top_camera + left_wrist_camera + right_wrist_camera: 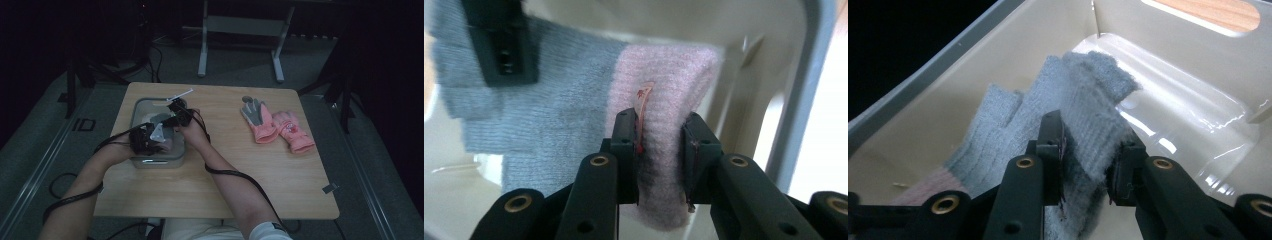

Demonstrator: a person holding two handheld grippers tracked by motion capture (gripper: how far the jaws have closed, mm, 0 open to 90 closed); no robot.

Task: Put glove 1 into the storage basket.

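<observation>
The grey knit glove with a pink cuff (664, 100) hangs inside the pale plastic bin (1198, 65), low over its floor, stretched between two grips: the left gripper (661, 135) is pinched on the pink cuff, and the right gripper (1088, 145) is clamped on the grey finger end. As the work appears to be packing gloves away, this one is nearly in and only needs letting go. The pink gloves (280, 125) on the table (250, 175), seemingly a pair, still wait.
</observation>
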